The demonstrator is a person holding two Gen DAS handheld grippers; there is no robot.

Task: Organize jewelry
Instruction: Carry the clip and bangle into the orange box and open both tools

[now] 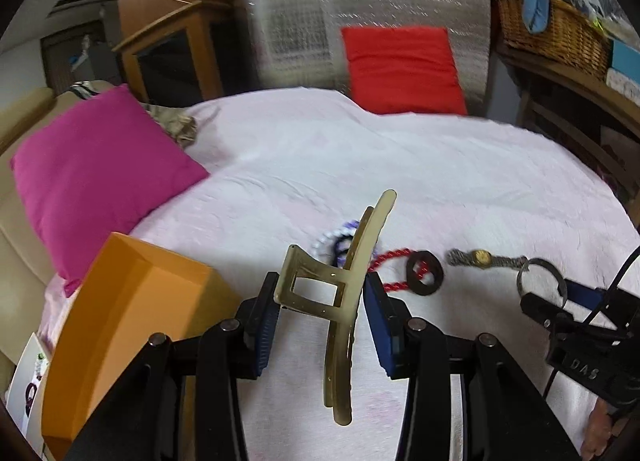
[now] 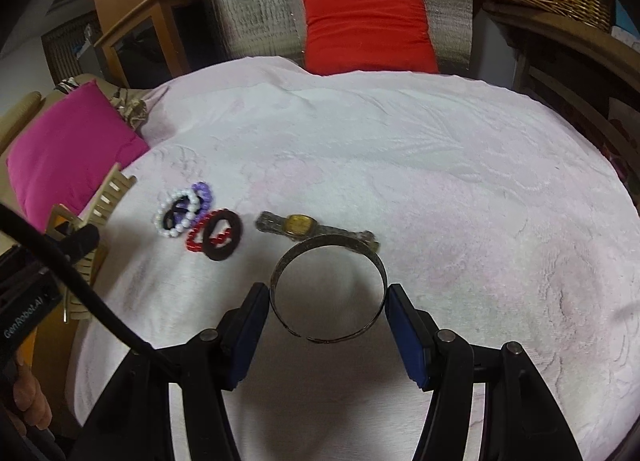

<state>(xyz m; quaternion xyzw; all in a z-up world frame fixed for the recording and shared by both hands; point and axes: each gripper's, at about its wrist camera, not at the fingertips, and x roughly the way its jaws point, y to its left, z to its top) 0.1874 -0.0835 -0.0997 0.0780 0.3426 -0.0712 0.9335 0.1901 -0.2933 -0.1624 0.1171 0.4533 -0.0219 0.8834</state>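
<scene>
Over the pink bedspread (image 2: 400, 149), left tongs (image 1: 320, 301) clamp a hair claw (image 1: 340, 293), right tongs (image 2: 328, 313) a bangle (image 2: 328, 293).

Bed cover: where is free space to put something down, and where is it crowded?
The bed cover is bare right of the watch and back toward the red cushion. Crowded: the bead bracelets and dark ring left of the watch.

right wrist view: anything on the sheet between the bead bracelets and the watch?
Yes. In the right wrist view a dark ring lies between the bead bracelets and the watch, overlapping the red bead strand; bare sheet separates ring and watch.
</scene>
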